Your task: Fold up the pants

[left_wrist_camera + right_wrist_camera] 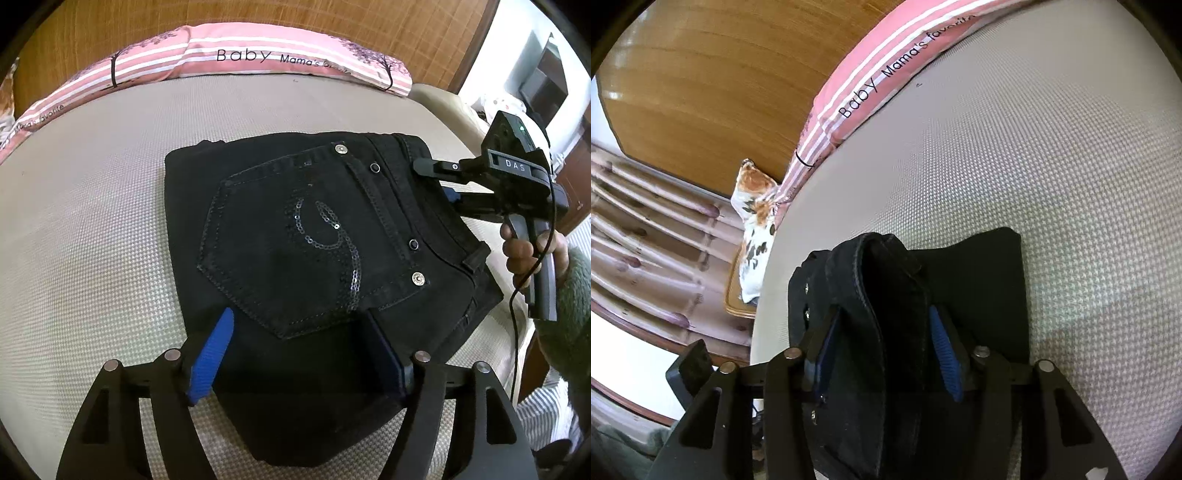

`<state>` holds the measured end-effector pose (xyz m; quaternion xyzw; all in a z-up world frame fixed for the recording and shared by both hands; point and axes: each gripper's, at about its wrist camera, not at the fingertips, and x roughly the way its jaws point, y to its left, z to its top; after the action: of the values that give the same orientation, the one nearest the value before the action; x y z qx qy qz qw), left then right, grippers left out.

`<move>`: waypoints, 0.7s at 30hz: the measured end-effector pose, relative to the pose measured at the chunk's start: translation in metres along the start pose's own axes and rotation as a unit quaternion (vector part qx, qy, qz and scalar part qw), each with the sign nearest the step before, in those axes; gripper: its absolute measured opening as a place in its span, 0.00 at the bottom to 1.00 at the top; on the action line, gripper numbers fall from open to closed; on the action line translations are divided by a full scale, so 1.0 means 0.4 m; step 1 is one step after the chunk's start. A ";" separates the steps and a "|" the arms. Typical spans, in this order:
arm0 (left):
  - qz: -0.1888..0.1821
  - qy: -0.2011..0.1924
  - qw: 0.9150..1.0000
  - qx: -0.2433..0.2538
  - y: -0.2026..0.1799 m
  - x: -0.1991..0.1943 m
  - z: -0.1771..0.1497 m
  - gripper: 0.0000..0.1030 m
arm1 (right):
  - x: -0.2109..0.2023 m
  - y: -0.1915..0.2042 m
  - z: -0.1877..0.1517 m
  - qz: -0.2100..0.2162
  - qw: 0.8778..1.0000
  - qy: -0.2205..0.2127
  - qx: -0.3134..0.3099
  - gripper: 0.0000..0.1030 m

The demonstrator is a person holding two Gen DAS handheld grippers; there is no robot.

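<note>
The black pants (295,229) lie folded into a compact stack on the woven bed mat (92,221), with the sequinned back pocket facing up. My left gripper (299,317) stands open over the near edge of the stack. Its blue pad (212,354) is at the stack's left side, and nothing is pinched. My right gripper (434,179) comes in from the right at the waistband corner. In the right wrist view, the thick waistband fold (882,295) is lifted and fills the space between the right gripper's (884,314) two fingers, which are shut on it.
A pink striped pillow (258,55) lies along the wooden headboard (295,18) at the far side. A floral cushion (753,214) sits off the mat's corner. A hand (517,251) in a green sleeve holds the right gripper beside the bed's right edge.
</note>
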<state>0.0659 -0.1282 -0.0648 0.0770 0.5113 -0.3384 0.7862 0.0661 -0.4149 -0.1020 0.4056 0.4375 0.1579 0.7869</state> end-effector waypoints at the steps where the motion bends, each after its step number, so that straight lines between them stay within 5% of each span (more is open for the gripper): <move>1: -0.001 -0.001 1.000 0.000 0.001 0.000 0.001 0.72 | -0.002 -0.004 -0.004 0.007 1.000 0.001 0.006 0.36; 3: -0.002 -0.003 1.000 -0.001 0.001 -0.001 0.001 0.72 | -0.002 -0.009 -0.014 0.029 0.999 0.009 0.022 0.21; 10: -0.005 -0.010 1.000 -0.003 0.001 -0.006 -0.007 0.72 | 0.012 0.053 -0.034 -0.013 1.000 0.000 -0.016 0.21; 16: -0.007 -0.019 1.000 -0.001 0.004 -0.009 -0.015 0.72 | 0.039 0.056 -0.031 -0.040 0.999 -0.011 -0.008 0.32; 21: -0.001 -0.021 1.000 0.005 -0.001 -0.009 -0.018 0.72 | 0.036 0.126 -0.052 -0.103 0.991 -0.029 -0.074 0.20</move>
<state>0.0591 -0.1235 -0.0650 0.0735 0.4927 -0.3433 0.7962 0.0628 -0.3645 -0.0770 0.3033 0.4406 0.0965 0.8394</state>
